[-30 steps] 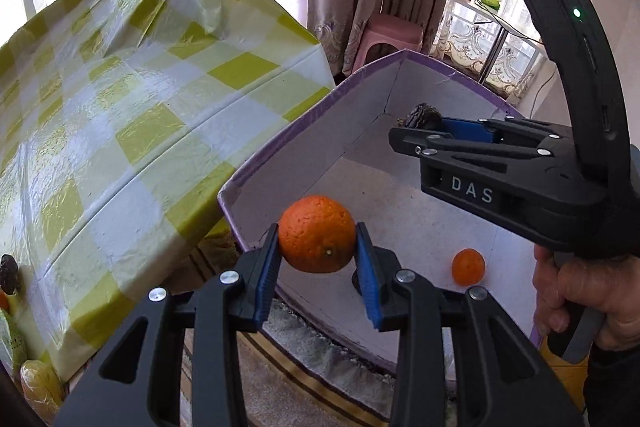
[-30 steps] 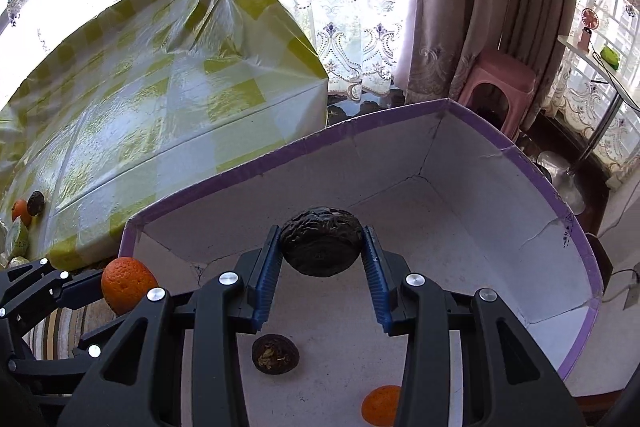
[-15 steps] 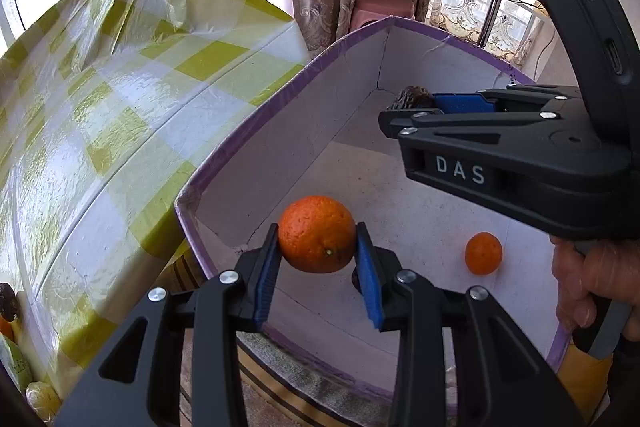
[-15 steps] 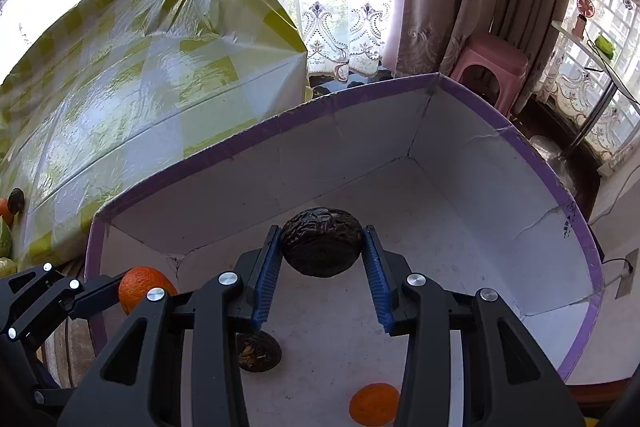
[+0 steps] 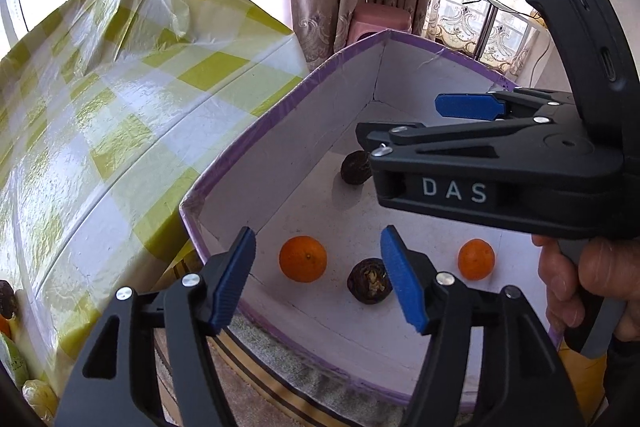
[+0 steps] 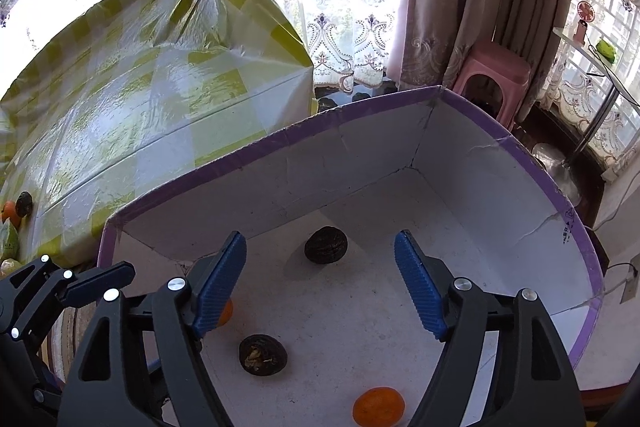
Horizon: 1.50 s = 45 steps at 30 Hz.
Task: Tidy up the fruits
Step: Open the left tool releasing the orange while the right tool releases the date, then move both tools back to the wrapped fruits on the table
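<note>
A white box with a purple rim [image 5: 280,115] [image 6: 360,115] stands beside the table. On its floor lie an orange [image 5: 303,259], a second orange [image 5: 476,259] [image 6: 378,406], a dark wrinkled fruit [image 5: 369,281] [image 6: 263,349] and another dark fruit [image 5: 355,167] [image 6: 325,245]. My left gripper [image 5: 318,277] is open and empty above the box's near corner. My right gripper [image 6: 320,285] is open and empty above the box; it also shows in the left wrist view [image 5: 472,143]. The first orange is mostly hidden behind my right gripper's left finger [image 6: 220,279].
A table with a yellow-checked plastic cloth [image 5: 120,99] [image 6: 160,87] stands left of the box. More fruit lies at its far left edge [image 6: 16,211] [image 5: 8,307]. A pink stool [image 6: 496,75] and curtains stand behind the box. A striped rug [image 5: 256,363] lies under the box.
Both grippers have opened. The orange dropped from my left gripper and the dark fruit from my right gripper; both now lie on the box floor.
</note>
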Available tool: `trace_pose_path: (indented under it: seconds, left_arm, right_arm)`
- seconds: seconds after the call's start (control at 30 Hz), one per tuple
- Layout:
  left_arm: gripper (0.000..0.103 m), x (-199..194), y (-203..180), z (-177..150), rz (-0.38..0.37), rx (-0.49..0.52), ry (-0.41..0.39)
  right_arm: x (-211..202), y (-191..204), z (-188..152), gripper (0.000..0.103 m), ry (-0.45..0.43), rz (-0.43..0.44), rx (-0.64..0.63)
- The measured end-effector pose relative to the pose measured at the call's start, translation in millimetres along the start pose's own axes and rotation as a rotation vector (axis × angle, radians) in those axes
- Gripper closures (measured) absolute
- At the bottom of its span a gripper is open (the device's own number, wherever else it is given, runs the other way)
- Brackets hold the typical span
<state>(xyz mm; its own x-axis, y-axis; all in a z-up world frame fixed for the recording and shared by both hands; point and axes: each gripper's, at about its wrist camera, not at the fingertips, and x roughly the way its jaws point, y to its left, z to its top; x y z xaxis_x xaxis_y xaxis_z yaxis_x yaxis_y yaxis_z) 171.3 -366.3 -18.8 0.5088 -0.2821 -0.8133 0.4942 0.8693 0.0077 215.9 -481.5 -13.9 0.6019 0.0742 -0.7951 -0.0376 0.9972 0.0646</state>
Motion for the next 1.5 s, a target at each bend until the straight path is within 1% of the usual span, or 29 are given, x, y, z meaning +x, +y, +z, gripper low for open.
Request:
trace_pose_path:
  seconds: [0.17, 0.2, 0.27, 0.37, 0.5, 0.7, 0.9, 1.2, 1.4, 1.5]
  left_arm:
    - [0.034, -7, 3, -1, 0.001, -0.022, -0.029]
    - [0.034, -10, 4, -2, 0.0, -0.031, -0.04]
    - [0.034, -16, 7, -3, -0.003, -0.05, -0.06]
    - [0.034, -26, 12, -5, 0.002, -0.077, -0.09]
    - [0.034, -43, 19, -10, 0.006, -0.108, -0.129]
    - [0.034, -67, 36, -26, -0.019, -0.176, -0.172]
    - [0.034, -94, 58, -44, -0.013, -0.237, -0.216]
    - [0.034, -130, 91, -78, 0.036, -0.345, -0.263]
    - [0.034, -161, 110, -106, 0.087, -0.41, -0.311]
    - [0.034, -176, 123, -123, 0.129, -0.449, -0.327]
  right_arm:
    - [-2, -1, -1, 0.028, -0.011, 0.001, 0.006]
    - [-4, -2, -1, 0.027, -0.017, 0.006, 0.009]
    - [-7, -3, -2, 0.022, -0.033, 0.02, 0.018]
    - [-14, -5, -2, 0.021, -0.063, 0.039, 0.03]
    - [-20, -4, -4, 0.021, -0.081, 0.039, 0.044]
    - [-28, 8, -6, 0.02, -0.08, 0.066, 0.032]
    - [-39, 38, -5, 0.02, -0.088, 0.117, -0.025]
    - [-51, 90, -10, 0.02, -0.076, 0.208, -0.122]
    - [-58, 125, -19, 0.02, -0.054, 0.272, -0.182]
    - [-60, 144, -26, 0.02, -0.039, 0.309, -0.213]
